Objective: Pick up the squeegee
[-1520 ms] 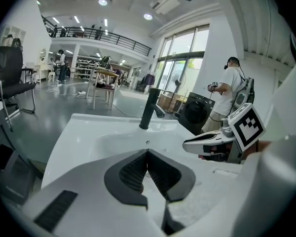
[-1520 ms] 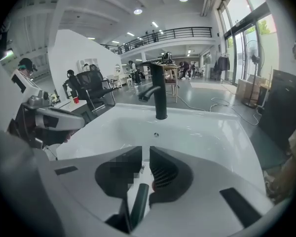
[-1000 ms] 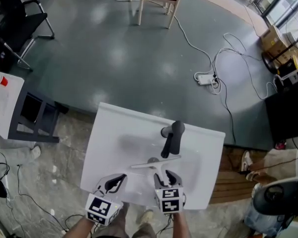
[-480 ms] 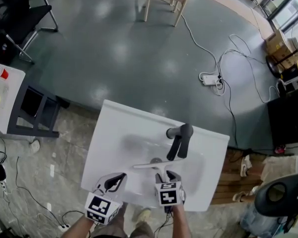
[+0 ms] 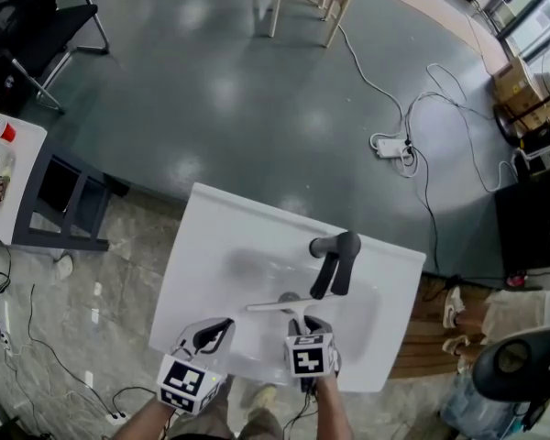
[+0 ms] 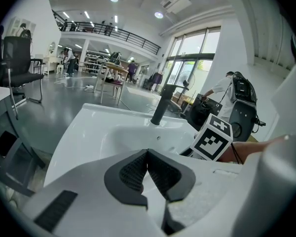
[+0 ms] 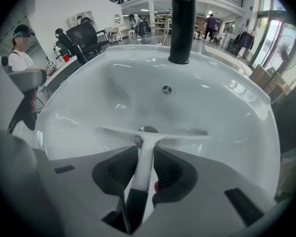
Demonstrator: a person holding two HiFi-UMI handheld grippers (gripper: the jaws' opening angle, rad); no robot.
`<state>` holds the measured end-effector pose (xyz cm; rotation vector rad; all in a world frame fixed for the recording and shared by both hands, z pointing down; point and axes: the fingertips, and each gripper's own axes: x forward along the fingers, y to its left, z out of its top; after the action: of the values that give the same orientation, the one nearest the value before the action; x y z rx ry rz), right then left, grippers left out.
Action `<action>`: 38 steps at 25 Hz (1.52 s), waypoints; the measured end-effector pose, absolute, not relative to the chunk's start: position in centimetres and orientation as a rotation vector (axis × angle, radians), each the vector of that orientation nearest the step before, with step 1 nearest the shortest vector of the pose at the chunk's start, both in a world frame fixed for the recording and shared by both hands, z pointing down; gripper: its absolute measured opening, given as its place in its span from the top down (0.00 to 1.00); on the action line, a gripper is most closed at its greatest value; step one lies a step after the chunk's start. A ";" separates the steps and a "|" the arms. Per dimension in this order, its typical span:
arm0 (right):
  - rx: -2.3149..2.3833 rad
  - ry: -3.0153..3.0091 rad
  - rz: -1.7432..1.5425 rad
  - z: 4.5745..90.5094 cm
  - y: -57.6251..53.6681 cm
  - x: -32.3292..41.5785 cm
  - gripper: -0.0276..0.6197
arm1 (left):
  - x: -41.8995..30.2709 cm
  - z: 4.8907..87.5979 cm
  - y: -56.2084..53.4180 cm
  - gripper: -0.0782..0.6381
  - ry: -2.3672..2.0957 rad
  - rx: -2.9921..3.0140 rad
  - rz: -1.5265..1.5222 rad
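Observation:
A white squeegee [image 5: 277, 305] lies in the basin of a white sink [image 5: 211, 223], its blade across the drain and its handle pointing towards me. In the right gripper view the squeegee's handle [image 7: 144, 158] runs up between the two dark pads. My right gripper [image 7: 145, 151] points steeply down; its jaws are closing and both pads touch the handle. In the head view the right gripper [image 5: 309, 324] sits over the handle end. My left gripper [image 5: 213, 331] hovers beside it at the sink's near edge, shut and empty, its pads [image 6: 138, 169] meeting at the tips.
A black faucet [image 5: 335, 257] rises at the sink's back, just beyond the squeegee blade; the faucet [image 7: 181, 23] stands close ahead. Cables and a power strip [image 5: 390, 145] lie on the floor beyond. A black stand [image 5: 64, 211] and white table are left.
My right gripper has sunk a little onto the squeegee handle and its jaws have drawn in around it. The left gripper has stayed in place.

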<state>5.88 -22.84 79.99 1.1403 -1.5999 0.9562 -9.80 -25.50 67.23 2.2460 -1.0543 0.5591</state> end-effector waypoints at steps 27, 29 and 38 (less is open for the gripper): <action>1.277 -1.609 0.892 74.7 -23.1 6.3 0.83 | -11.1 63.0 -23.8 0.89 -1.104 2.283 0.512; 1.302 -1.624 0.878 73.3 -23.1 6.4 0.83 | -11.2 62.2 -23.5 0.89 -1.109 2.291 0.505; 1.423 -1.691 0.789 66.9 -21.6 7.6 0.83 | -10.6 57.9 -20.8 0.89 -1.130 2.363 0.459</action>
<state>7.57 -21.55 66.88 1.4227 -1.6907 0.7891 -10.59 -20.76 57.88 2.3627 -1.1299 0.4588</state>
